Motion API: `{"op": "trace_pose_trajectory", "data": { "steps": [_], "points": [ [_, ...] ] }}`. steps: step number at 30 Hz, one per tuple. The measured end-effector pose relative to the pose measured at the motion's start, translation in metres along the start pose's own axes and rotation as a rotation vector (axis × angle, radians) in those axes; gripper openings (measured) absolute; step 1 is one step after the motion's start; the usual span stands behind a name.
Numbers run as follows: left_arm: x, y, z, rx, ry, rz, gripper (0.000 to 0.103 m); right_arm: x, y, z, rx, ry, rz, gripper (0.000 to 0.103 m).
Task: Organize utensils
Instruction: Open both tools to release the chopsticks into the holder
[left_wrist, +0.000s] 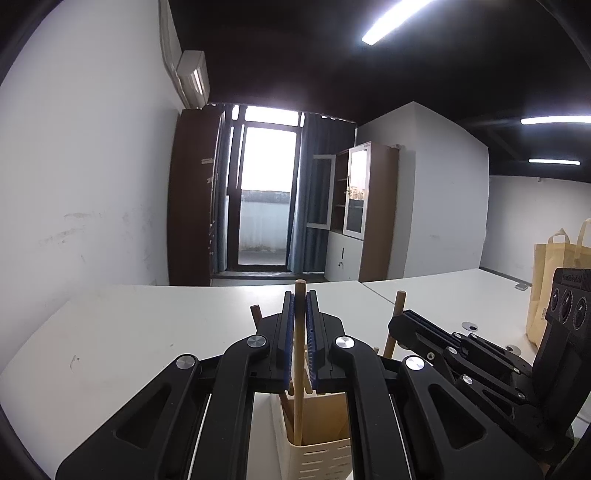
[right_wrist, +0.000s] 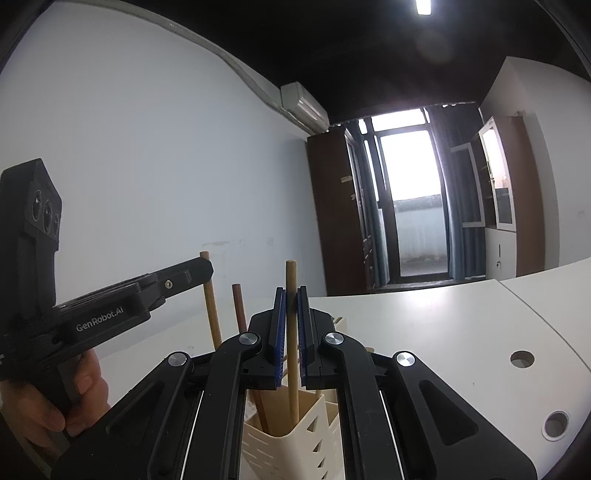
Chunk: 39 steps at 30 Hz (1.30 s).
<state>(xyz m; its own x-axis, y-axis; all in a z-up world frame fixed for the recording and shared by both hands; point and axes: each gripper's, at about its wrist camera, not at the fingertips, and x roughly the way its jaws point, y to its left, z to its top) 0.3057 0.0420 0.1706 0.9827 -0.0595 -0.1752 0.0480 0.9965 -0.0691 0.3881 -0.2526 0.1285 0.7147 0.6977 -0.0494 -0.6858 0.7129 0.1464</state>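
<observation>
White desks (left_wrist: 147, 325) are carrying a cream slotted holder (right_wrist: 291, 439). Left gripper (left_wrist: 300, 314) is clamping one wooden stick (left_wrist: 299, 369) upright; right gripper (right_wrist: 291, 314) is clamping another stick (right_wrist: 291, 332). Both sticks are standing with lower ends inside the holder, probably being seated vertically to keep utensils sorted.

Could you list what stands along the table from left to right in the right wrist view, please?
Left gripper → light wooden stick → dark wooden stick → stick in the right gripper's jaws → two round table holes.
</observation>
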Motion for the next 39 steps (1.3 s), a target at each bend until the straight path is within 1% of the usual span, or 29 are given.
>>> {"op": "trace_pose_trajectory", "data": {
  "steps": [9, 11, 12, 13, 14, 15, 20, 26, 33, 39],
  "points": [
    [0.004, -0.001, -0.004, 0.009, 0.031, 0.011, 0.006, -0.002, -0.001, -0.005, -0.008, 0.030, -0.005, 0.007],
    [0.001, 0.001, -0.005, 0.000, 0.034, 0.037, 0.010, -0.005, 0.000, -0.006, -0.018, 0.033, -0.018, 0.008],
    [0.000, 0.002, -0.005, -0.009, 0.037, 0.042, 0.016, -0.006, 0.000, -0.005, -0.019, 0.033, -0.021, 0.010],
    [-0.002, 0.004, -0.004, -0.018, 0.035, 0.041, 0.019, -0.007, -0.001, -0.005, -0.014, 0.032, -0.023, 0.013],
    [-0.004, 0.005, -0.004, -0.025, 0.029, 0.044, 0.019, -0.008, -0.002, -0.005, -0.007, 0.030, -0.025, 0.020],
    [-0.007, 0.007, -0.003, -0.028, 0.023, 0.047, 0.020, -0.009, -0.003, -0.005, -0.002, 0.030, -0.027, 0.020],
    [-0.014, 0.013, -0.003, -0.053, 0.029, 0.048, 0.024, -0.012, -0.008, -0.006, 0.013, 0.042, -0.047, 0.020],
    [-0.021, 0.009, -0.006, -0.037, 0.041, 0.054, 0.028, -0.014, -0.010, -0.008, 0.020, 0.060, -0.066, 0.020],
    [-0.036, 0.001, -0.011, -0.019, 0.069, 0.055, 0.037, -0.025, -0.006, -0.006, 0.021, 0.067, -0.074, 0.026],
    [-0.050, -0.002, -0.018, -0.012, 0.104, 0.068, 0.041, -0.038, -0.004, -0.007, 0.027, 0.081, -0.082, 0.031]
  ]
}}
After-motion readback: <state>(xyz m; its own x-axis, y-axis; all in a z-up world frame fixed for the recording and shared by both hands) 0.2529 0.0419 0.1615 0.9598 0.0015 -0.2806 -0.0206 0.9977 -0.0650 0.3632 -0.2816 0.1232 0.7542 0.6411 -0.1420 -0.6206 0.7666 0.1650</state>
